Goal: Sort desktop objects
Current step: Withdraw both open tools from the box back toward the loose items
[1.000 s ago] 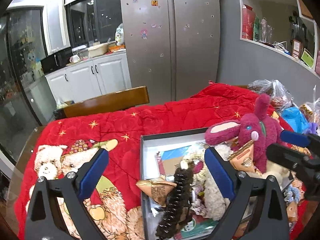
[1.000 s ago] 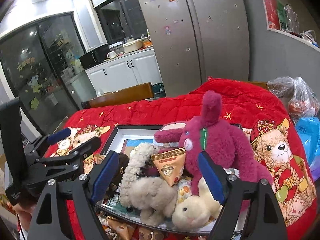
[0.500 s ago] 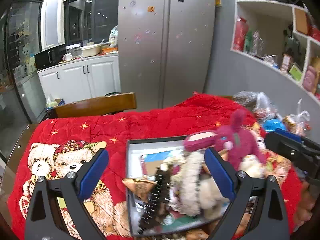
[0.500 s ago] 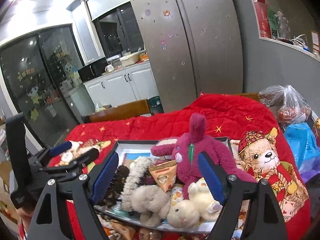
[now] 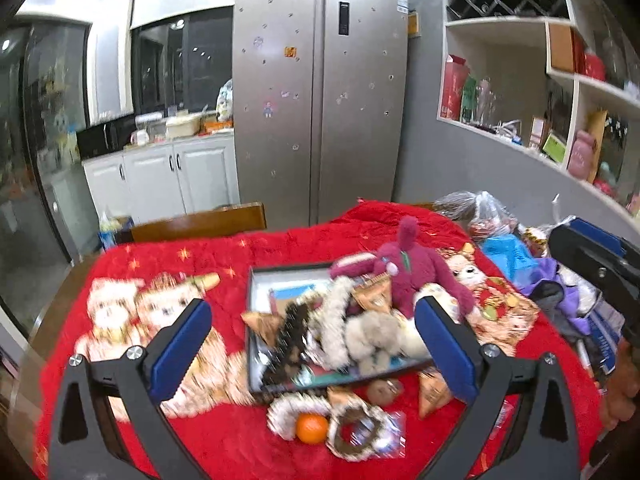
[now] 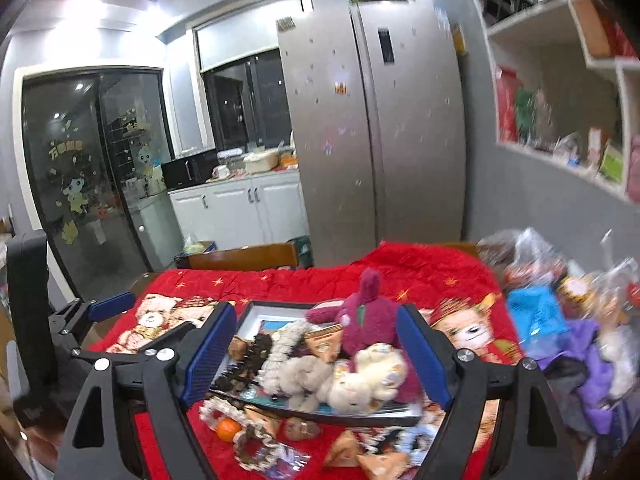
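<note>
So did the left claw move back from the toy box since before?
Yes. The left claw has pulled back and risen: the toy box looks smaller and farther, and the orange in front of it now shows.

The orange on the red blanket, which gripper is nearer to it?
Left, by a small margin. The orange lies in front of the tray, near the middle below the open left gripper; the open right gripper sits further right of it.
</note>
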### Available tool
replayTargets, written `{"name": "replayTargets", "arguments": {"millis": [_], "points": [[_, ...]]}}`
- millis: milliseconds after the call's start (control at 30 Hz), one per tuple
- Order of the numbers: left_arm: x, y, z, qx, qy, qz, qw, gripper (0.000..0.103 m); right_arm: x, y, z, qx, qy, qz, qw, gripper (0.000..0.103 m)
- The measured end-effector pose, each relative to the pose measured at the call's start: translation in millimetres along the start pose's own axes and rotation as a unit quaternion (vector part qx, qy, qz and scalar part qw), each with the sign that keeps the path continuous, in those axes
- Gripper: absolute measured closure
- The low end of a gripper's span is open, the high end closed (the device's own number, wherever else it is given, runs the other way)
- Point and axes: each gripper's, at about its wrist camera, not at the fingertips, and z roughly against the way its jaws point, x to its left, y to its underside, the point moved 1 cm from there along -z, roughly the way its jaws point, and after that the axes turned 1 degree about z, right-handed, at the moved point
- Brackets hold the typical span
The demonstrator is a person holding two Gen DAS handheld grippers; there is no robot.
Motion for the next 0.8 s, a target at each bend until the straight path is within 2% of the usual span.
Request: {"name": "replayTargets", "arguments": {"millis": [133,267,300,333,400,467,633,800], "points": [[-8.0,44.1,9.0,0.008,0.011,0.003,0.9999,0.001,-4.6,21.3,26.6,-0.025,0.026,0.013,0.999,0.017],[-16.4,102.7,14.0,-0.013,0.037,0.008,0.9992,0.001,-7.7,59.1,47.7,-0.041,0.057,0.018,0.997,0.016],[-16.9,116.0,10.0,-0.01,0.056,0.011,0.9983,0.001,-7.5,71.8,49.8,-0.044,0.056,0.022,0.997,0.016],[-19.0,126.3,1.7,0.013,0.065,0.014,0.9977,0.001,-7.0,84.4,49.3,-0.044,0.055,0.028,0.997,0.015],[-26.4,137.1,-12.9,0.059,0.083,0.005,0.9948,0.001,-4.3,104.4,45.1,-0.044,0.056,0.035,0.997,0.015],[-27.4,143.7,-21.3,0.075,0.088,0.017,0.9932,0.001,-4.9,121.2,38.4,-0.041,0.053,0.032,0.997,0.015],[-28.9,147.0,-24.9,0.088,0.115,0.026,0.989,0.001,-11.9,142.5,14.2,-0.001,0.053,0.023,0.998,0.015],[-22.7,148.2,-36.0,0.1,0.102,0.03,0.9893,0.001,-26.0,151.0,9.0,0.014,0.045,-0.006,0.999,0.015]]}}
